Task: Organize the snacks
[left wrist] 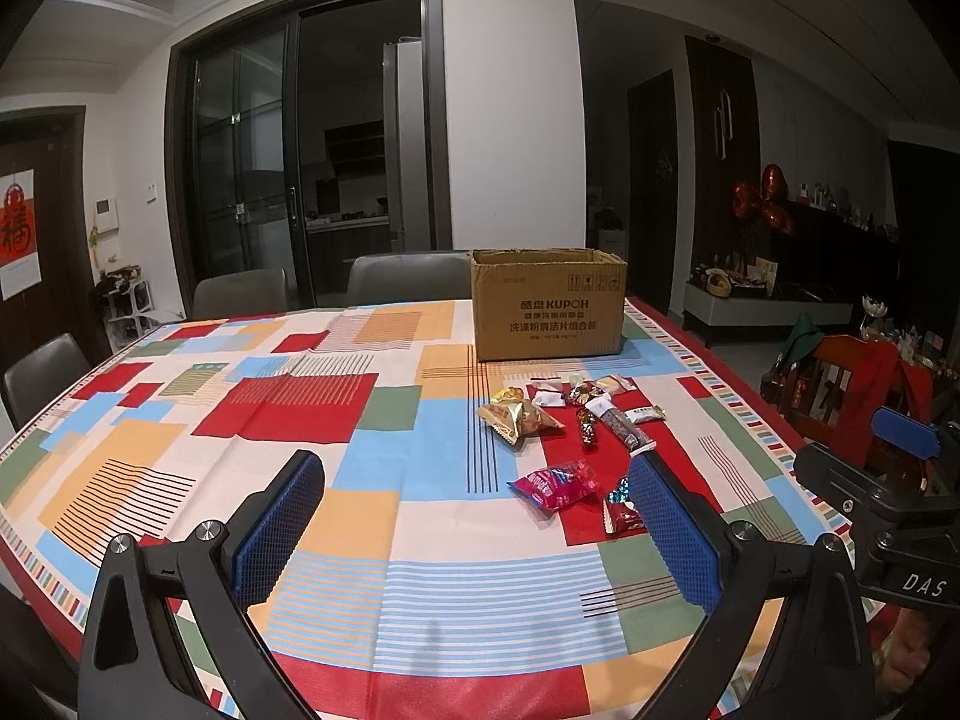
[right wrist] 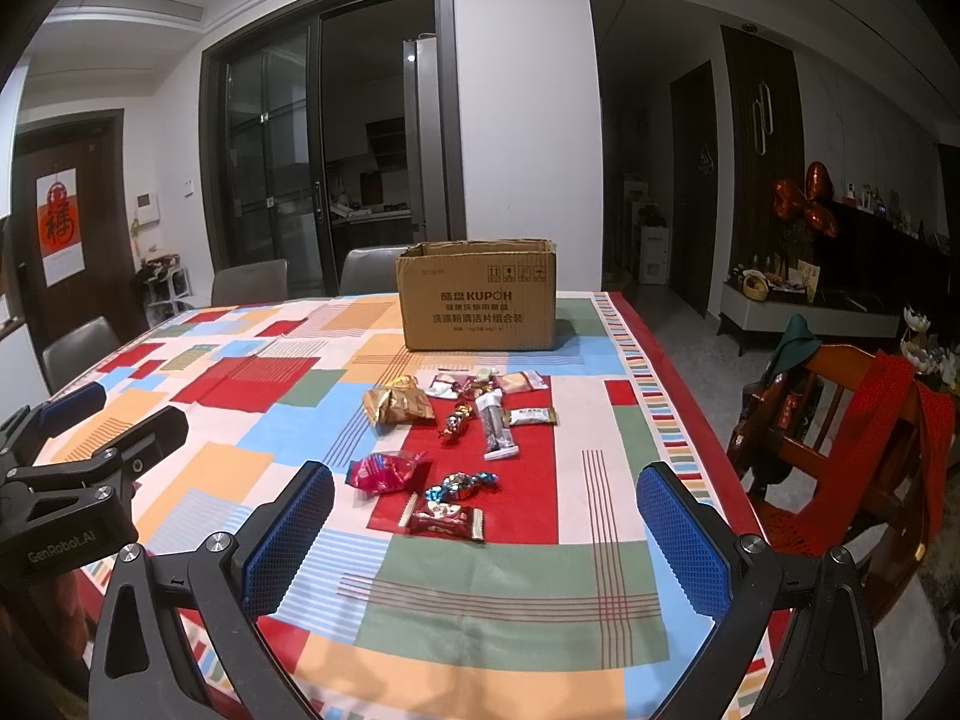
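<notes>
Patchwork tablecloth, grey chairs, wooden chair, red balloons, glass doors

a home dining room at night: a table under a bright patchwork cloth fills the centre of the frame, grey chairs along its far edge. behind, centre, glass sliding doors open onto a dark kitchen; at far left, a red new year poster hangs on a door.
</notes>
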A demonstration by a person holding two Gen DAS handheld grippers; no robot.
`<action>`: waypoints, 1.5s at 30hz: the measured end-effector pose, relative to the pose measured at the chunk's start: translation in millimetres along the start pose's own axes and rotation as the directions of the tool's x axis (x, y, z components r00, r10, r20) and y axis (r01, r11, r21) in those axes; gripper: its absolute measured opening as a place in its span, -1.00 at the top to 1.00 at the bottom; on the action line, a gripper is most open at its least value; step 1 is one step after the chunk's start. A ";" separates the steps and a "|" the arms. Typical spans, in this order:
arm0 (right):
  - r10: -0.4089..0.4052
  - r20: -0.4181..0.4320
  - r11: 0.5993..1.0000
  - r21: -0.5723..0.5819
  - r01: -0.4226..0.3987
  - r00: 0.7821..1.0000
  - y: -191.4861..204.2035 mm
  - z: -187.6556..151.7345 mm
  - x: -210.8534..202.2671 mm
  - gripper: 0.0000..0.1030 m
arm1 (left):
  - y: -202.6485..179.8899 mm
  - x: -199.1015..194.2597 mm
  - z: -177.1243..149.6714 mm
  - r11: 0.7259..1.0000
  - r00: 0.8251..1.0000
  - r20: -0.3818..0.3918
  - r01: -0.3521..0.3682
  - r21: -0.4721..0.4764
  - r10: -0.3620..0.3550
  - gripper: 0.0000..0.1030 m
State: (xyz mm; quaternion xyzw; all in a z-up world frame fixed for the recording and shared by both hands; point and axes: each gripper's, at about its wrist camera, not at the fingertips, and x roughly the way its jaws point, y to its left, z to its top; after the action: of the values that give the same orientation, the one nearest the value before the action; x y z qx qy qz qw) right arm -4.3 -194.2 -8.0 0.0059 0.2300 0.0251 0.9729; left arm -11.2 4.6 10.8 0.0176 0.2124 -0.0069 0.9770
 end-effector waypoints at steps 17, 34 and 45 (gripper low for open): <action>0.000 0.002 1.000 -0.001 0.000 1.000 0.2 -0.5 -0.3 -0.99 | 0.0 -0.3 -0.6 1.000 1.000 0.001 -0.001 0.000 0.001 -1.00; 0.000 0.002 1.000 -0.001 0.000 1.000 0.2 -1.1 0.0 -0.99 | -0.5 -0.1 -1.2 1.000 1.000 0.002 0.001 0.000 -0.001 -1.00; 0.045 -0.049 0.999 -0.004 -0.045 0.998 5.4 -1.5 15.4 -0.99 | -0.9 14.7 2.2 0.997 0.997 -0.039 0.068 0.037 -0.067 -0.96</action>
State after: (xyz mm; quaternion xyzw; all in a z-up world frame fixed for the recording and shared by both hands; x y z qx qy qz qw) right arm 8.5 -188.0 -16.2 0.0082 0.2533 0.0478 0.9662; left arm 3.1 3.6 6.7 0.0293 0.2311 -0.0437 0.9715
